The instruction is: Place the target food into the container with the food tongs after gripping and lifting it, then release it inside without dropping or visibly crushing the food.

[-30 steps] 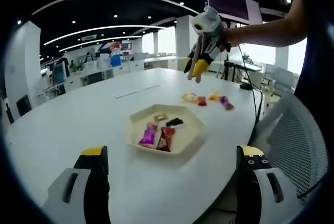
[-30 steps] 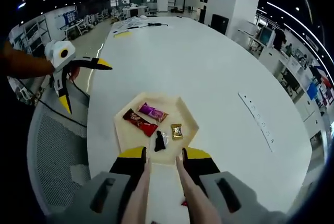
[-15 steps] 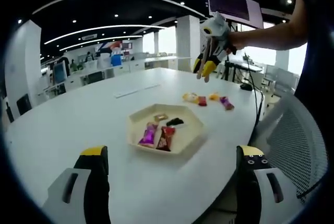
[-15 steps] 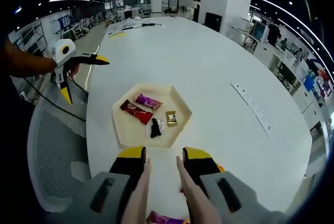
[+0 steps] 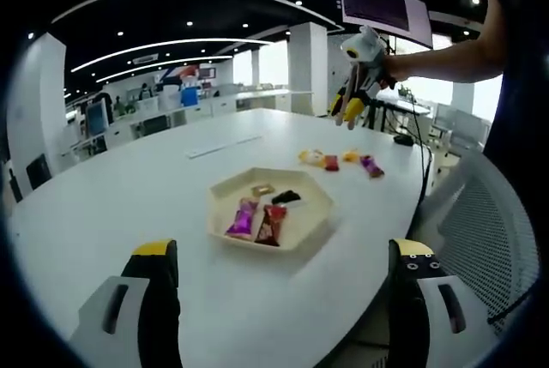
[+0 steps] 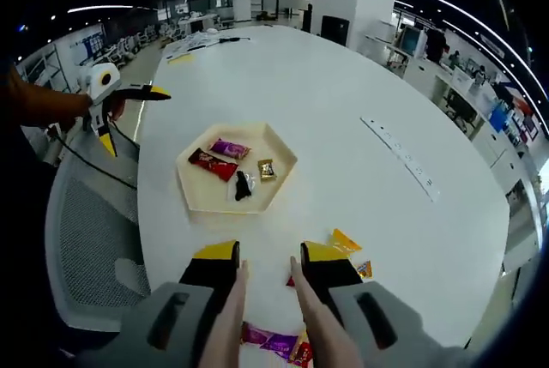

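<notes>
Big white table [image 6: 343, 93], beige tray [image 6: 199, 199] holding snacks [image 6: 213, 164]; left gripper [image 5: 274, 265] gapes wide, right gripper [image 6: 269, 262] pinches tongs [image 6: 266, 334].

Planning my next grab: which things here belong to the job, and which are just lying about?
Job:
tray
snacks in tray
loose snacks
tongs in right gripper
left gripper, open

Lying about:
power strip
chair
monitor
</notes>
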Demonstrator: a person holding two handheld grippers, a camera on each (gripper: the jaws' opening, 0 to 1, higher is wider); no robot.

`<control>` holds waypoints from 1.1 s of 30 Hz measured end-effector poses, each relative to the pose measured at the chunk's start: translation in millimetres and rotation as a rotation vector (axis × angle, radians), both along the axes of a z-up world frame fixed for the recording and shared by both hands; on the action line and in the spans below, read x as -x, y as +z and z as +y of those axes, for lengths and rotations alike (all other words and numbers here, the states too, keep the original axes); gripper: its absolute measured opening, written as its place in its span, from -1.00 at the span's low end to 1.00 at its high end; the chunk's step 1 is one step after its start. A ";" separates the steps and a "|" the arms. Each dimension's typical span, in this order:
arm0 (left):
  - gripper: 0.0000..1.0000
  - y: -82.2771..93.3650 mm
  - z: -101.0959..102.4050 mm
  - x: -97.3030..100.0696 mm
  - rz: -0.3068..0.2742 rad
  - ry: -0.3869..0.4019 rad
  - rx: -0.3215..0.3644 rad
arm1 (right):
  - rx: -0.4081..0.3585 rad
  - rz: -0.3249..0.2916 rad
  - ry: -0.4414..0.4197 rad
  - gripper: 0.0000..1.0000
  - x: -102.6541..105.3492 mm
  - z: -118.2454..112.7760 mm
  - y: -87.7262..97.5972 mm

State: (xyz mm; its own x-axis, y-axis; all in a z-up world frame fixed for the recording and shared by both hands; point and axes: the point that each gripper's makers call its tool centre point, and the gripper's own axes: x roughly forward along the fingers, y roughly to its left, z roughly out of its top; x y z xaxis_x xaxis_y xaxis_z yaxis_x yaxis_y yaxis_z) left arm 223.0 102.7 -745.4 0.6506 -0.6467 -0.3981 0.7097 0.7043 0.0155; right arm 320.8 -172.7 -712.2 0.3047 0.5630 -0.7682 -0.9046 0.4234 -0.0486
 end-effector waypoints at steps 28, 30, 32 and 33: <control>0.99 -1.3 1.2 -1.1 0.012 0.011 -0.003 | 0.040 -0.019 0.001 -0.44 21.1 -75.1 -11.9; 0.99 -1.6 1.0 -0.9 0.014 0.010 -0.004 | 0.042 -0.015 -0.001 -0.44 21.8 -76.5 -13.3; 0.99 -1.8 0.8 -0.9 0.014 0.010 -0.004 | 0.038 -0.015 0.000 -0.44 23.2 -76.8 -14.7; 0.99 -2.0 0.9 -0.9 0.015 0.009 -0.004 | 0.039 -0.014 0.001 -0.44 24.2 -77.0 -16.1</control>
